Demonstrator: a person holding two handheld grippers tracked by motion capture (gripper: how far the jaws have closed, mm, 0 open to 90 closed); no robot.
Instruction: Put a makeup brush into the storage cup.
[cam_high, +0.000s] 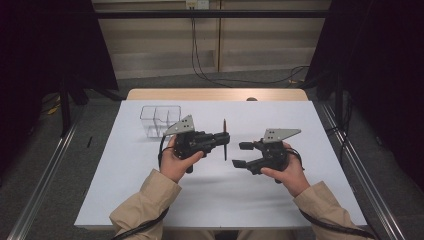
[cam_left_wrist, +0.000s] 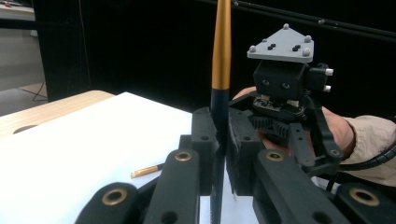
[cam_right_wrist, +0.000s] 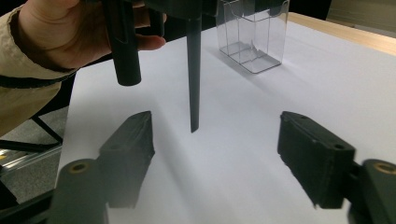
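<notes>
Two grippers: left gripper (cam_high: 222, 141) clamps the brush (cam_high: 225, 137) upright; right gripper (cam_high: 241, 154), beside it, stands released.

A black-and-gold brush (cam_left_wrist: 221, 56) over a white table (cam_high: 150, 190).

The slim brush (cam_left_wrist: 221, 70) at the upper centre of the left gripper view has a glossy, metallic-looking gold section above a smooth dark handle. The left gripper (cam_left_wrist: 219, 154) looks like matt black plastic with brass-coloured pivot rings. The worktop (cam_high: 280, 185) wears a smooth matt white sheet over pale wood. The clear compartmented box (cam_high: 159, 120), left of centre in the high view, is glossy transparent plastic. The sleeves (cam_high: 145, 202) are beige woven cloth.
</notes>
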